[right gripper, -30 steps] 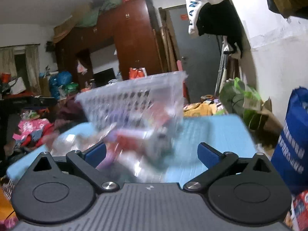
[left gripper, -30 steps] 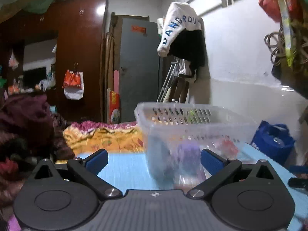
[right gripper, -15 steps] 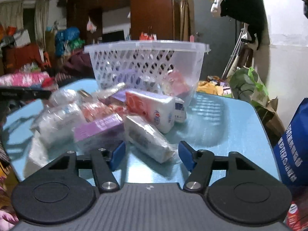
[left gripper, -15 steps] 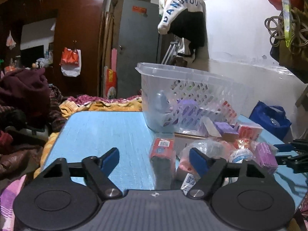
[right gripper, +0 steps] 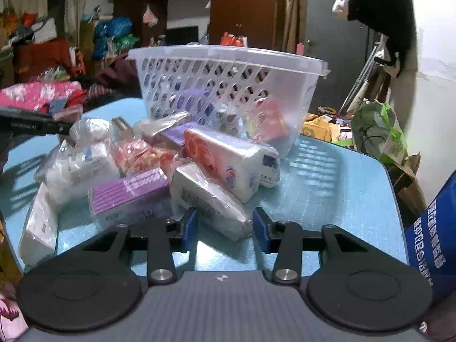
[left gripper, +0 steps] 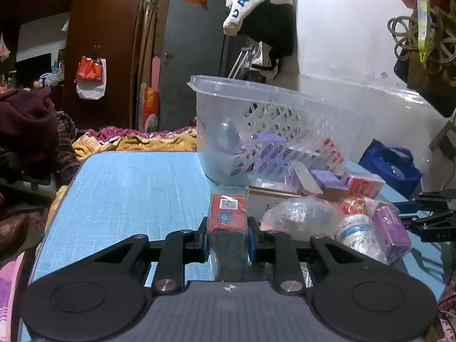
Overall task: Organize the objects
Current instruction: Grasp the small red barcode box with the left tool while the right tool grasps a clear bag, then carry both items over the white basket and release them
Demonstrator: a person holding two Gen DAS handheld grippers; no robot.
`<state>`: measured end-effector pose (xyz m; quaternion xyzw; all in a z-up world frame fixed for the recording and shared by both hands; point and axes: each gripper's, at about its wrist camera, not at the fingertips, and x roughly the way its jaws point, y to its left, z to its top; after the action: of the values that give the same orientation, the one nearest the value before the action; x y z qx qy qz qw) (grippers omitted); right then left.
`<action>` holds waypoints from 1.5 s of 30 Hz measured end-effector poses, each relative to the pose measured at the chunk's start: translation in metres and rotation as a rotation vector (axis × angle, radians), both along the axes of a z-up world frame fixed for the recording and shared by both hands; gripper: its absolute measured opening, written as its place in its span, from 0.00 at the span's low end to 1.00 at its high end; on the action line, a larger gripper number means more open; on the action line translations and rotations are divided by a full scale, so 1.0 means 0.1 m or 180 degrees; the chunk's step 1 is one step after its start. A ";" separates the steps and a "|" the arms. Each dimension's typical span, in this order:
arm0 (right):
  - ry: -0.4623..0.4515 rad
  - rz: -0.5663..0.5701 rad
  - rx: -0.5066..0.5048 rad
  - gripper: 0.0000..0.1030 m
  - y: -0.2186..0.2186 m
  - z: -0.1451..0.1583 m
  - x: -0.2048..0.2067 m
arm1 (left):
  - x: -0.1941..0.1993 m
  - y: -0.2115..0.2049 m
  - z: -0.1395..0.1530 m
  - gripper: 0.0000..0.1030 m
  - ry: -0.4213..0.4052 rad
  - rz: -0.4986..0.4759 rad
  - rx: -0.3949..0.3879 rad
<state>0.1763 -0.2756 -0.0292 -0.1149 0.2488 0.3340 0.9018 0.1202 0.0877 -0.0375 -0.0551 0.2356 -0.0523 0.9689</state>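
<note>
Left wrist view, L to R: blue tabletop [left gripper: 128, 188], bare on its L half; left gripper [left gripper: 228, 235] clamped tight on a red packet w/ QR label [left gripper: 227, 213], both pads pressing its sides, packet standing on the table just in front of the clear perforated basket [left gripper: 270, 131]; to the R a heap of wrapped goods incl. a crumpled clear bag [left gripper: 296, 216], a white bottle [left gripper: 357, 232] & a purple box [left gripper: 392, 232]; the other gripper's black frame at far R edge.

Right wrist view, L to R: purple box [right gripper: 128, 193] near the L pad; right gripper [right gripper: 225, 225] w/ jaws closing around a white barcoded pack [right gripper: 208, 199], pack end lying between the pads, no firm pinch visible yet; red-and-white tissue pack [right gripper: 225, 159] leaning just behind it; basket [right gripper: 228, 85] beyond, already holding some items.

Step in hand (judged): pick-up phase of sorting loose goods into basket; L grasp made, R grasp approx. half done.

Next move calls for: R pads to seat on pack; then lift each item clear of heap & over basket rim w/o dragging neighbours; slick film wrap may slip.
</note>
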 end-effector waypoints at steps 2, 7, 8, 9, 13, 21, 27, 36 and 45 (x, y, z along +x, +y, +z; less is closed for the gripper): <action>0.0014 -0.0037 0.0200 0.43 -0.10 0.01 0.01 | -0.02 0.03 0.00 0.27 -0.0031 0.0014 -0.0061; -0.0110 -0.0074 0.0614 0.42 -0.27 0.03 -0.04 | -0.05 0.05 0.00 0.28 -0.0087 0.0002 -0.0074; -0.0148 -0.0108 0.0689 0.42 -0.31 0.04 -0.06 | -0.05 0.05 0.01 0.28 -0.0108 -0.0005 -0.0075; -0.0184 -0.0127 0.0775 0.42 -0.35 0.04 -0.07 | -0.06 0.05 0.01 0.28 -0.0133 -0.0009 -0.0080; -0.0282 -0.0149 0.1027 0.42 -0.44 0.05 -0.09 | -0.11 0.05 0.02 0.28 -0.0257 0.0014 -0.0085; -0.0411 -0.0243 0.1102 0.41 -0.44 0.05 -0.14 | -0.23 0.05 0.07 0.28 -0.0511 0.0153 -0.0048; -0.0611 -0.0499 0.1287 0.39 -0.54 0.10 -0.20 | -0.31 0.02 0.18 0.28 -0.0690 0.0182 0.0000; -0.0843 -0.0507 0.1397 0.38 -0.45 0.73 0.06 | -0.07 -0.10 0.93 0.28 -0.0979 0.0227 0.0045; -0.0753 -0.0546 0.0921 0.37 0.19 1.05 0.80 | 1.01 -0.50 1.29 0.28 -0.0681 0.0019 0.0206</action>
<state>0.2564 -0.2562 0.0761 -0.0011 0.0994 0.2724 0.9570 0.2213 0.0376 0.0912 -0.0186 0.1323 -0.0474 0.9899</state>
